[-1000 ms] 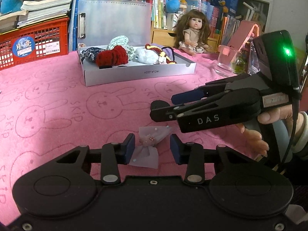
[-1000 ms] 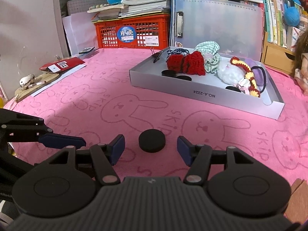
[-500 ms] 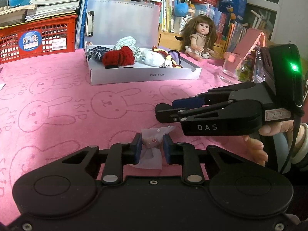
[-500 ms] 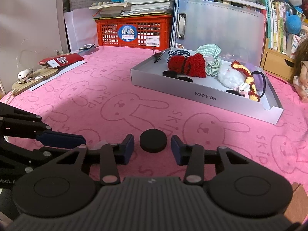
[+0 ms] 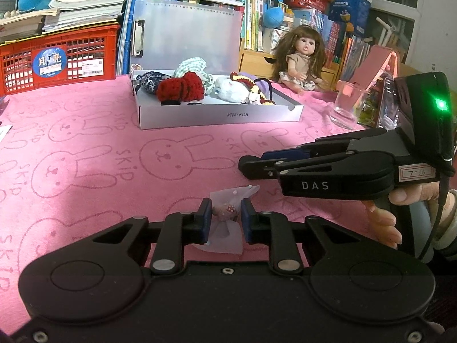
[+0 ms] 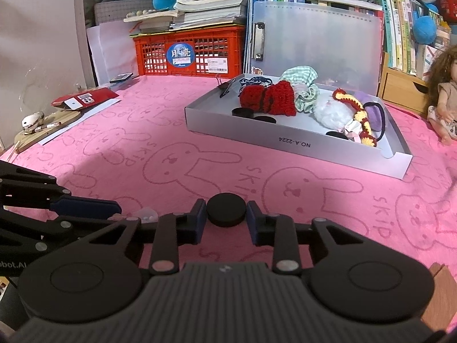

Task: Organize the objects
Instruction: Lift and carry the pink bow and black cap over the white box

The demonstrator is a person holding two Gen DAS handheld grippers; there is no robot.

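Note:
My left gripper is shut on a sheer white bow hair clip that lies on the pink rabbit-print cloth. My right gripper is shut on a flat black round disc resting on the cloth; the gripper shows from the side in the left wrist view. A grey cardboard tray stands farther back and holds a red knitted bow, a green checked scrunchie, a white fluffy piece and black discs.
A red plastic crate with stacked books stands at the back left. A clear clipboard leans behind the tray. A doll sits at the back right near a drinking glass. A red packet lies at the left.
Both grippers have closed: the left one on the bow hair clip, the right one on the black disc. Both grippers have drawn back a little from the tray.

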